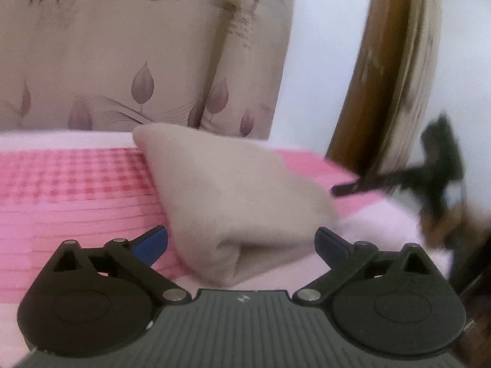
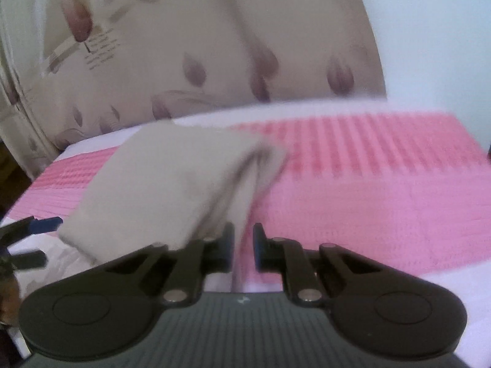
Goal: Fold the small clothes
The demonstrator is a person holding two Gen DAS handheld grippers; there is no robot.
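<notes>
A folded beige cloth [image 1: 233,190] lies on the pink bed cover [image 1: 73,190]. My left gripper [image 1: 241,236] stands wide open, its blue-padded fingers either side of the cloth's near end without pressing on it. My right gripper [image 2: 244,245] is nearly closed, and a strip of the beige cloth [image 2: 172,181] runs down between its fingers at the cloth's right edge. In the left wrist view the right gripper [image 1: 337,189] appears blurred, with its tip at that edge. The left gripper [image 2: 33,240] shows at the left border of the right wrist view.
The pink checked cover [image 2: 383,165] spreads to the right over a white sheet [image 2: 460,294]. A beige curtain [image 1: 122,61] with leaf prints hangs behind the bed. A brown wooden frame [image 1: 368,76] and a white wall [image 1: 319,61] stand at the right.
</notes>
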